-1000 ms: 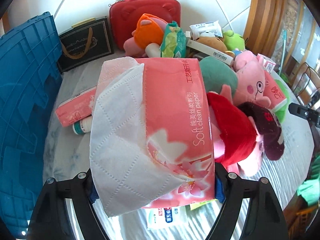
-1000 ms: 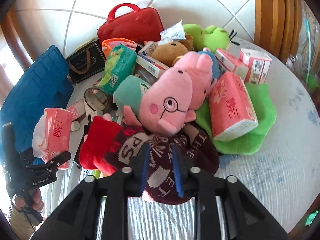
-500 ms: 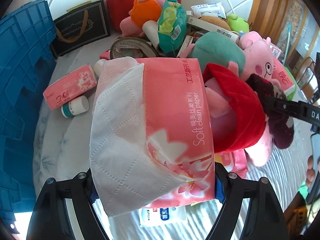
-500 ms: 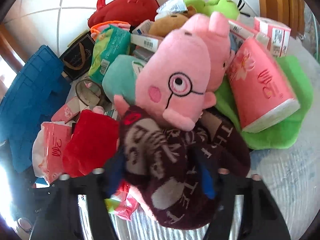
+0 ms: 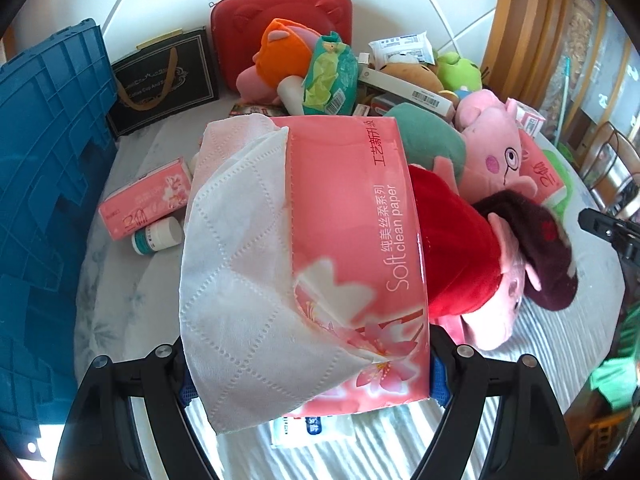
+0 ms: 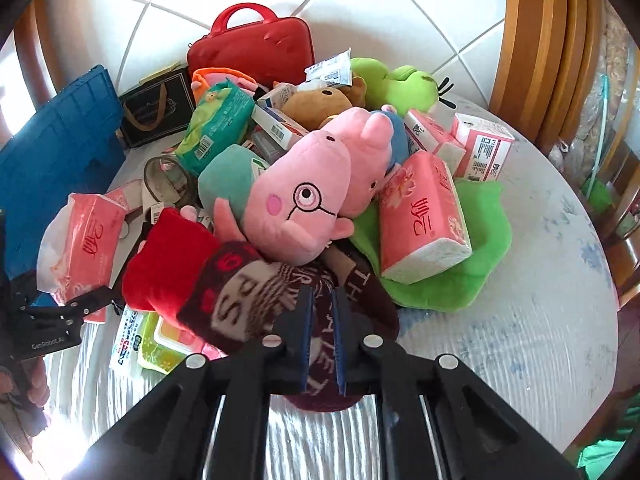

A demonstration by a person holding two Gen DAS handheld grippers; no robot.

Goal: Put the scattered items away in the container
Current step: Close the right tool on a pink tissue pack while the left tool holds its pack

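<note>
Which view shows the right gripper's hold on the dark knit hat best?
The right wrist view: the right gripper is nearly closed, pinching the dark knit hat. The left wrist view shows the hat from the side and one black fingertip, not the pinch.

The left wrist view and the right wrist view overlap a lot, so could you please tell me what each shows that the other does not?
Only the left wrist view shows the small white bottle beside a pink tissue pack. Only the right wrist view shows the green mat in full, the box behind it, and the right gripper pinching the maroon knit. Both show the left gripper holding the tissue pack, the red case, the blue crate and the pig plush.
</note>
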